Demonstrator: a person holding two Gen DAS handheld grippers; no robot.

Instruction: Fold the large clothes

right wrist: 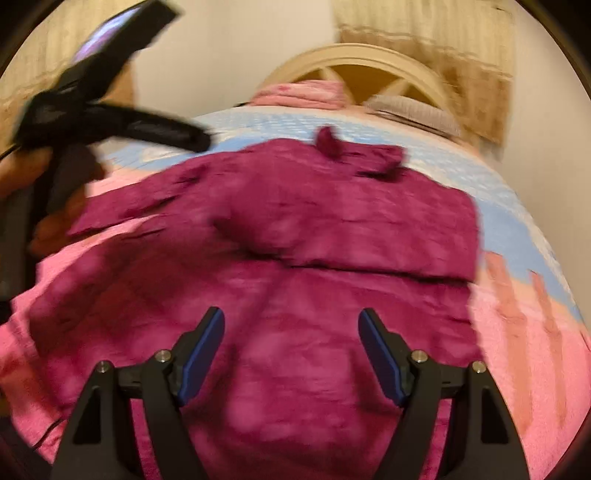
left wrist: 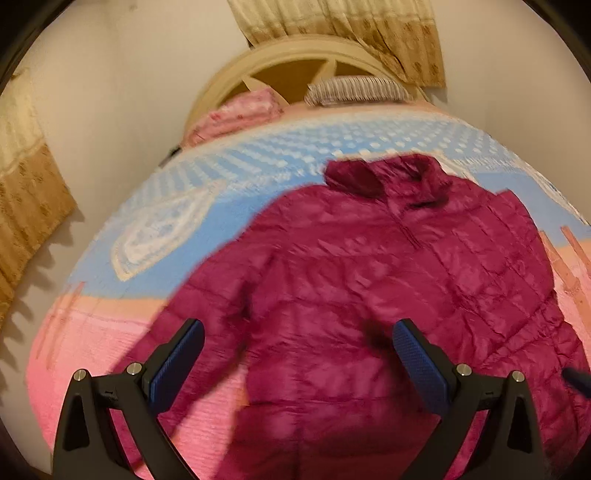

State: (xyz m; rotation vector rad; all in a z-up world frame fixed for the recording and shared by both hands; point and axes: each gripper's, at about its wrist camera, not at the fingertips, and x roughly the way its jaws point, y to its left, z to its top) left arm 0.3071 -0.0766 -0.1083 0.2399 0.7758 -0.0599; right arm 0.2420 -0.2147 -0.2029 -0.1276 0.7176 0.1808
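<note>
Lying flat on a bed, a magenta quilted puffer jacket is spread over a blanket banded in pink, peach and light blue. Its collar is pointed toward the cream arched headboard, where a pink pillow and a striped pillow are propped. In the right wrist view, one sleeve is seen folded across the jacket's chest. The left gripper is held above the jacket's lower part with its blue-padded jaws spread wide and nothing gripped between them. The right gripper is likewise held over the hem area, jaws parted widely and empty. In the right wrist view, the left gripper is seen blurred at the upper left, grasped by a hand. Patterned tan curtains are hung against the pale wall behind the bed.
</note>
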